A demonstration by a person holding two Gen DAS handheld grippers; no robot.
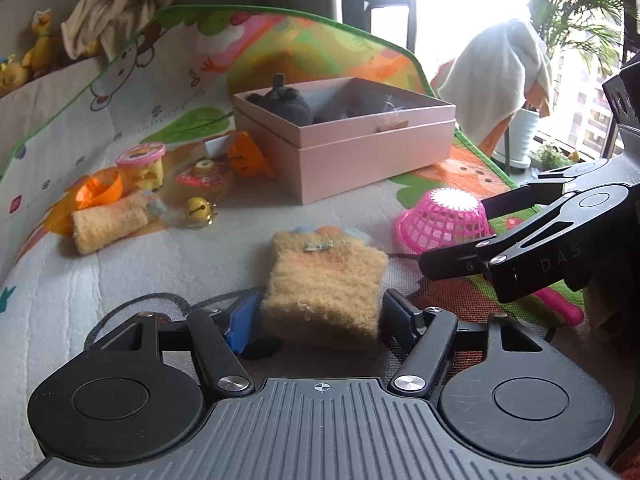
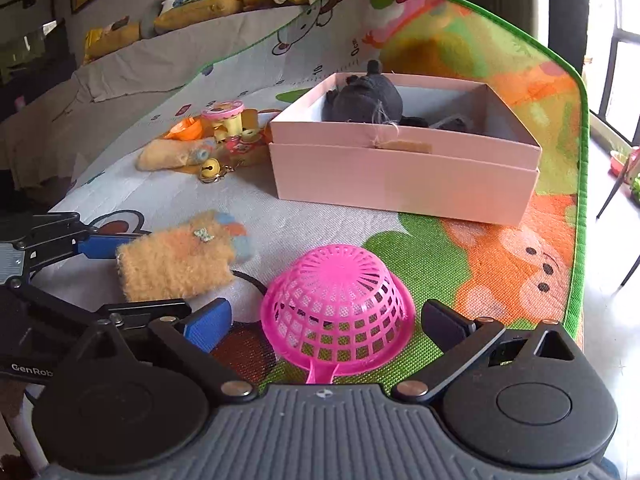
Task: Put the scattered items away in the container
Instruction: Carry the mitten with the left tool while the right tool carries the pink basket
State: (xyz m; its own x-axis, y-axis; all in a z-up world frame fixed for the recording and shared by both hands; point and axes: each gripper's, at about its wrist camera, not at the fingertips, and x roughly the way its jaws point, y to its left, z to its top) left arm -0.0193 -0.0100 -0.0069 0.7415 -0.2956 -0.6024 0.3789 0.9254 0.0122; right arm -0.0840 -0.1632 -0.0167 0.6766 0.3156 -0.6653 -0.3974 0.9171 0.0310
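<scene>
Fuzzy pouch (image 1: 324, 284) flat, long axis toward box (image 1: 360, 148).

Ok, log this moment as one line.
left gripper: around fuzzy pouch | right gripper: open around pink basket | box: dark toy inside

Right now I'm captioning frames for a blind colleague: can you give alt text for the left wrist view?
The left gripper straddles a fuzzy orange knitted pouch on a cartoon play mat. Behind it sits an open pink box holding a dark plush toy, with small toys scattered to its left. The right gripper reaches in beside an overturned pink basket.
</scene>
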